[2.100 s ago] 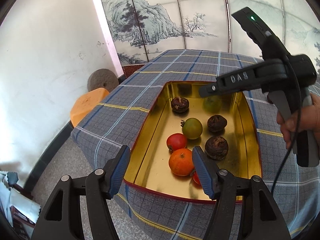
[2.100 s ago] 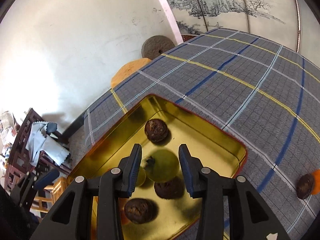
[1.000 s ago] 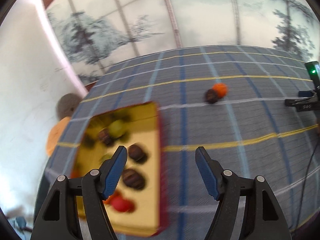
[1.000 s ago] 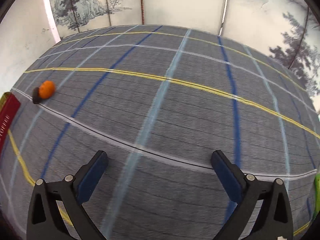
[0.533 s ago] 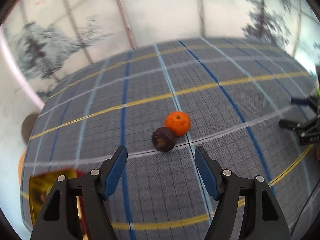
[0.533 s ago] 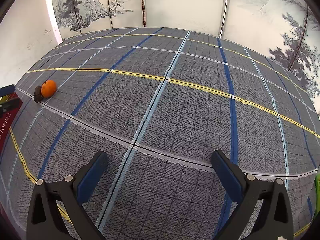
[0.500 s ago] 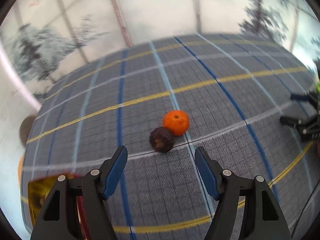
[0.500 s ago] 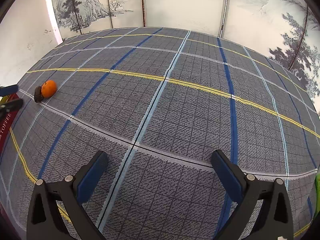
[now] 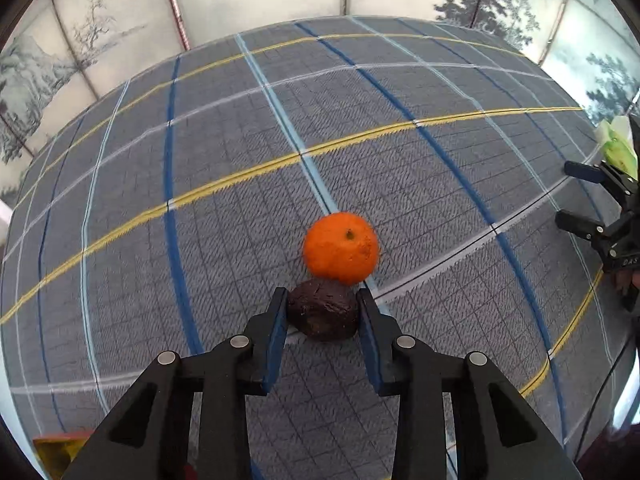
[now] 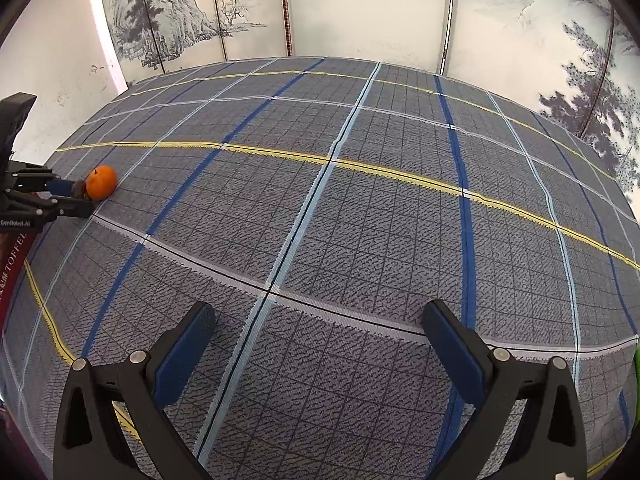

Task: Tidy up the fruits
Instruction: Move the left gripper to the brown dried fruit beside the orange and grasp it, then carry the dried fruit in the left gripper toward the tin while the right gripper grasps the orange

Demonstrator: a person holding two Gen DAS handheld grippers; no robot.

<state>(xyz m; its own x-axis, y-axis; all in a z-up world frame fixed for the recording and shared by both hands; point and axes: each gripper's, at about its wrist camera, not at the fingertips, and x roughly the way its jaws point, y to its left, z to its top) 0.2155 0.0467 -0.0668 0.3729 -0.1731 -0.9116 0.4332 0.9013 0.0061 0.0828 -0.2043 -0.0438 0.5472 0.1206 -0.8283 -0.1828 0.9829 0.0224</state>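
A dark brown wrinkled fruit [image 9: 323, 314] lies on the plaid tablecloth [image 9: 240, 208], touching an orange tangerine [image 9: 340, 253] just beyond it. My left gripper [image 9: 322, 310] is closed on the dark fruit, both pads against its sides. In the right wrist view the left gripper [image 10: 76, 199] shows at the far left with the dark fruit [image 10: 79, 188] and the tangerine [image 10: 101, 182]. My right gripper [image 10: 318, 346] is wide open and empty above bare cloth; it also shows in the left wrist view [image 9: 576, 196].
A corner of the gold tin [image 9: 56, 450] with a red rim shows at the lower left; its red side [image 10: 12, 272] is at the left edge of the right wrist view. A green and white object [image 9: 618, 148] lies at the far right. Painted screens stand behind the table.
My left gripper has swung away from the tin, moved up to the dark fruit and closed its fingers on it. My right gripper has stayed open in the same place.
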